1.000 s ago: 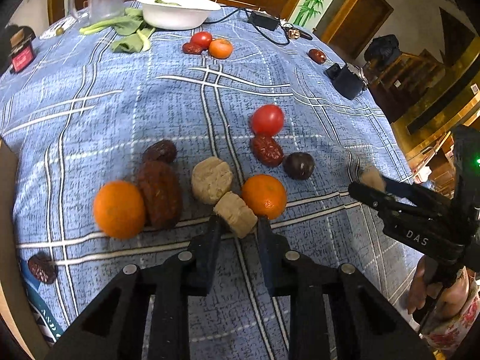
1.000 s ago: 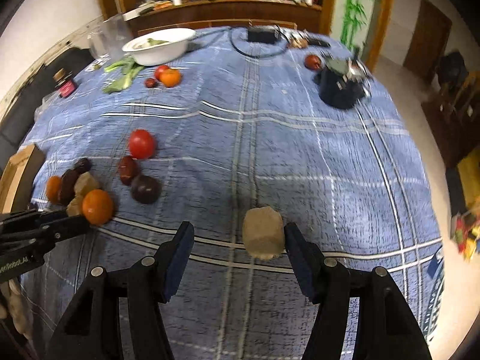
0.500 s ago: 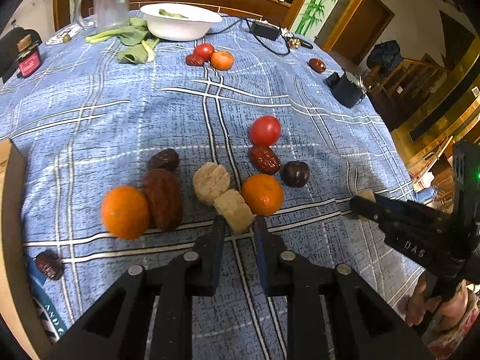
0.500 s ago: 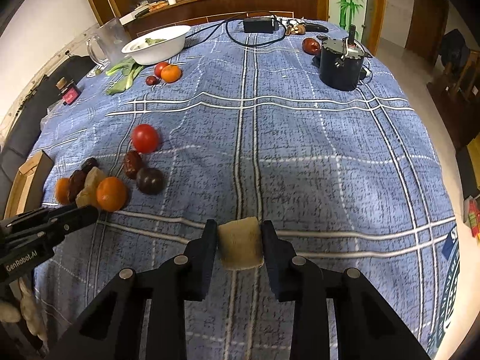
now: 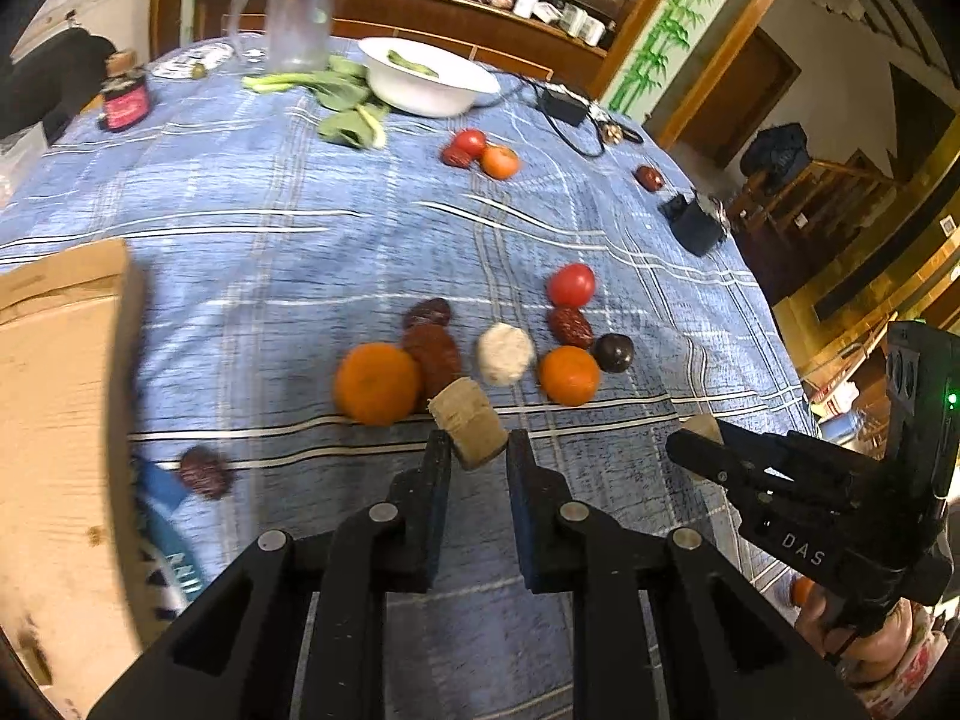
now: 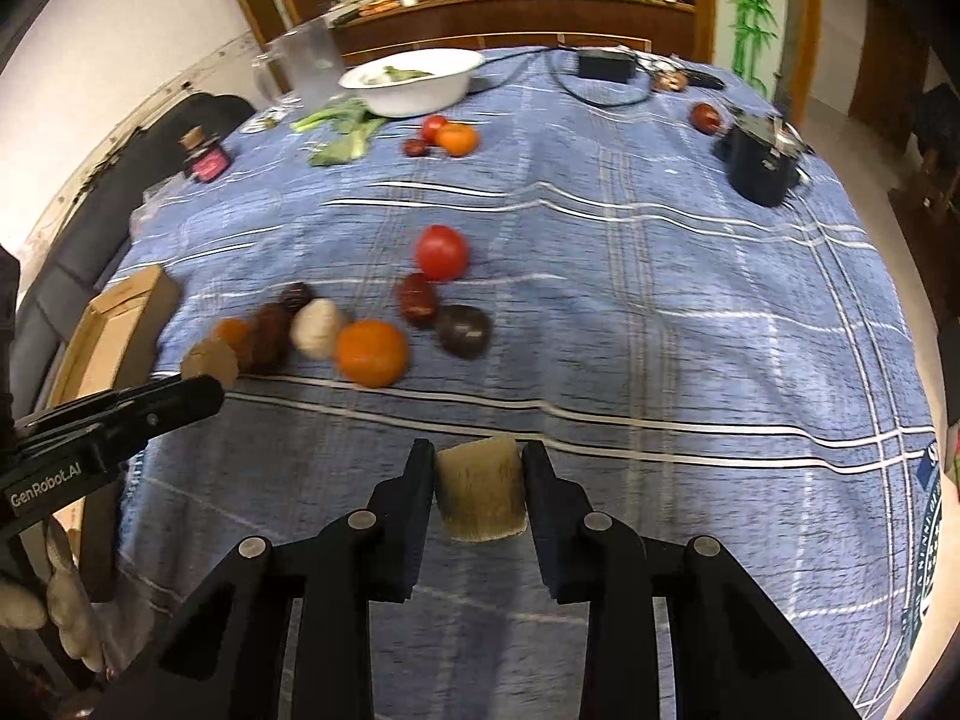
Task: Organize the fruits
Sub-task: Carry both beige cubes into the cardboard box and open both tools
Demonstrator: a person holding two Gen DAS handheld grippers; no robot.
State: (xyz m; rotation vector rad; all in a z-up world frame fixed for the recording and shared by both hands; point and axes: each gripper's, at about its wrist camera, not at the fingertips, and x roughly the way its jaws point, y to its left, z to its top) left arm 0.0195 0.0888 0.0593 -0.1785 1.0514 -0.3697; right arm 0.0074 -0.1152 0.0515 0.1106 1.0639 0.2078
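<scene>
Both grippers are seen loaded. The left gripper (image 5: 474, 450) is closed on a tan cork-like chunk (image 5: 468, 420), which sticks out past the fingertips toward the upper centre of the left wrist frame, its long axis tilted up and to the left. The right gripper (image 6: 478, 459) is clamped on a pale tan block (image 6: 480, 492), held squarely between the pads, lower centre of the right wrist frame. The fruit cluster lies on the table (image 5: 300, 228) ahead of both: an orange (image 5: 377, 383), a dark red date (image 5: 433, 354), a white lump (image 5: 505, 354), a second orange (image 5: 569, 375), a dark plum (image 5: 613, 353) and a red tomato (image 5: 571, 285). A cardboard box (image 5: 54, 408) fills the left edge of the left wrist frame; in the right wrist frame it sits at mid left, beyond the left gripper. It is judged the likely drop place, though its inside is not shown. If so, the deciding relation is that the box lies to the left of both grippers, and the left one is clearly nearer; the right one would have to cross over the cluster or behind the left gripper to reach it.
</scene>
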